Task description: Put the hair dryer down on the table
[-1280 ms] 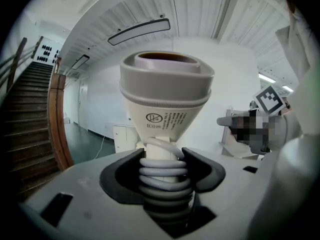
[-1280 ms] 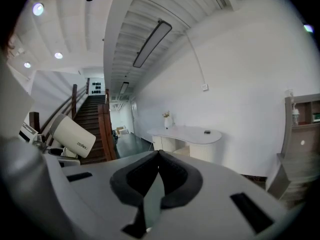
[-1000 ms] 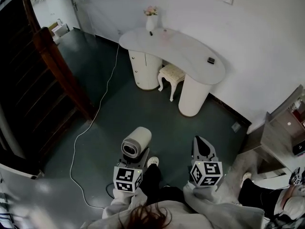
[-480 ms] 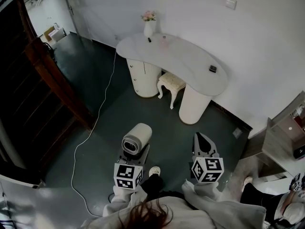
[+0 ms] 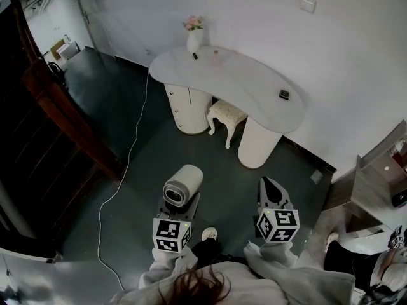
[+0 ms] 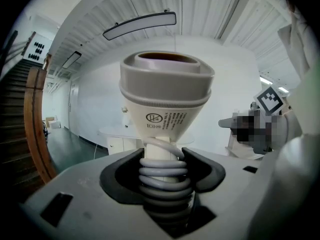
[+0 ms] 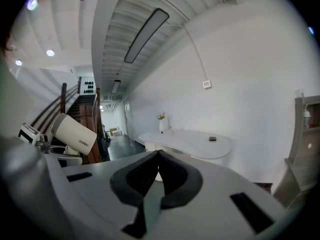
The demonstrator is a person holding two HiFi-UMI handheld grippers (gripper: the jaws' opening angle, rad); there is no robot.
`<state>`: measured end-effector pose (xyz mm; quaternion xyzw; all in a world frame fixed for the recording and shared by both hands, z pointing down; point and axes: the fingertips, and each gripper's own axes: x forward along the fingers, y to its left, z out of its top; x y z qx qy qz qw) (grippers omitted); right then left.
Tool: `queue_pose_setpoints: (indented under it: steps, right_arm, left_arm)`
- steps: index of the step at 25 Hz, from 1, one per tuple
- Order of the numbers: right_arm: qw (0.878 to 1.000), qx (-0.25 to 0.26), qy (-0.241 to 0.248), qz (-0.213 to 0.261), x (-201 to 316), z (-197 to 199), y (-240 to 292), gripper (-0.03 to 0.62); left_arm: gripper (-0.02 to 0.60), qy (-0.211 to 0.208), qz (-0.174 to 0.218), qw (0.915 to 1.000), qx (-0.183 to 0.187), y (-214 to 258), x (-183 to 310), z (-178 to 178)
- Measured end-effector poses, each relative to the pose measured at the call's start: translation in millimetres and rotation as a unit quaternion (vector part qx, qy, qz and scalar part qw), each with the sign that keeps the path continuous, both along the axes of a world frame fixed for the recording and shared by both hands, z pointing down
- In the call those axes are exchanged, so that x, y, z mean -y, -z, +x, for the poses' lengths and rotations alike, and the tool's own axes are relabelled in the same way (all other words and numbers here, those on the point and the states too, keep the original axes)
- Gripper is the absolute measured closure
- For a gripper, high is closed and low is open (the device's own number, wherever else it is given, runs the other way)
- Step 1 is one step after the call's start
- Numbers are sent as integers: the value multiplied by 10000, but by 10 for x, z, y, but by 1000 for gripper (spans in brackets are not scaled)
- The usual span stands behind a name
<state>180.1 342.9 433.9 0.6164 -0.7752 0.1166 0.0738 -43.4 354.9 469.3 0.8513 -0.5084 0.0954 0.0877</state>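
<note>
1. Clamping on the handle of the hair dryer (image 5: pixel 183 187), the left gripper (image 6: pixel 164 158) is carrying it, ribbed grey cord (image 6: pixel 162 180) coiled round, smooth cream barrel flaring above; the right gripper (image 7: pixel 159 154) is riding pinched shut, empty.
2. Walking is paying off: the glossy, kidney-shaped white table (image 5: pixel 254 93) is sitting nearer than a second ago, still well apart.

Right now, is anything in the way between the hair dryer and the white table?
Nothing visible is. The left tool grips the hair dryer by its handle, and only bare dark floor lies between it and the table. The stool sits partly under the table, and the vase stands at its far end.
</note>
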Motion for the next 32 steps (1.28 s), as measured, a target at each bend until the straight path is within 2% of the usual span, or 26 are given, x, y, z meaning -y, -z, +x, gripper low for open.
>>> queue_pose_setpoints:
  steps: [17,26,32]
  right_arm:
    - [9998,115,-165,-83,429,-274,-171,545]
    - [9996,168,5,-212,878,-330,-282,545]
    - [9995,161,-44,-264,1232,-221,-294,545]
  left_arm:
    - [345,-138,-96,9998,66,-85,445,-332]
    - [345,-7,-222,9997,126,-185,805,-364]
    - [345,-57,-249,9996,121,-197,1167,-249]
